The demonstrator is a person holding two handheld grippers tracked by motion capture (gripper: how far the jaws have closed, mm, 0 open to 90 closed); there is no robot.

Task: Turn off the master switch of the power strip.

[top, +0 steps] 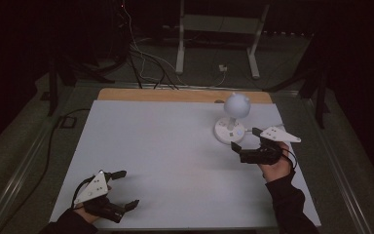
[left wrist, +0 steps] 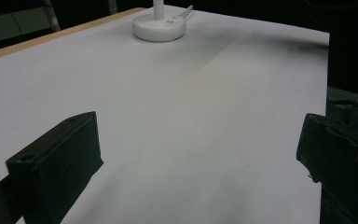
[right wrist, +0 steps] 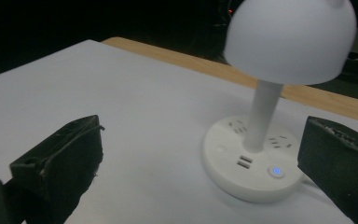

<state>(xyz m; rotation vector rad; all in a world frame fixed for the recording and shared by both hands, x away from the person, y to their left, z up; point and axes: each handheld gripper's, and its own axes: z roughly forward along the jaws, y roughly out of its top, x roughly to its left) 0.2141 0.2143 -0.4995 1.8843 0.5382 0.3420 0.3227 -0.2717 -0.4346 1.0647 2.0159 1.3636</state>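
Observation:
A small white lamp (top: 234,108) with a domed shade stands on a round base (top: 229,130) at the table's right rear. The base (right wrist: 251,161) carries sockets, two USB ports and a lit blue button (right wrist: 275,171). My right gripper (top: 247,138) is open just in front of the base, jaws wide apart and empty. At the near left corner my left gripper (top: 126,188) is open too, with bare table between its jaws. The lamp base (left wrist: 159,28) is far off in the left gripper view.
A white sheet covers the table (top: 165,156), with a wooden strip (top: 175,95) along the far edge. A white cord runs from the base toward the right. Cables and a white stand (top: 219,44) lie on the dark floor beyond.

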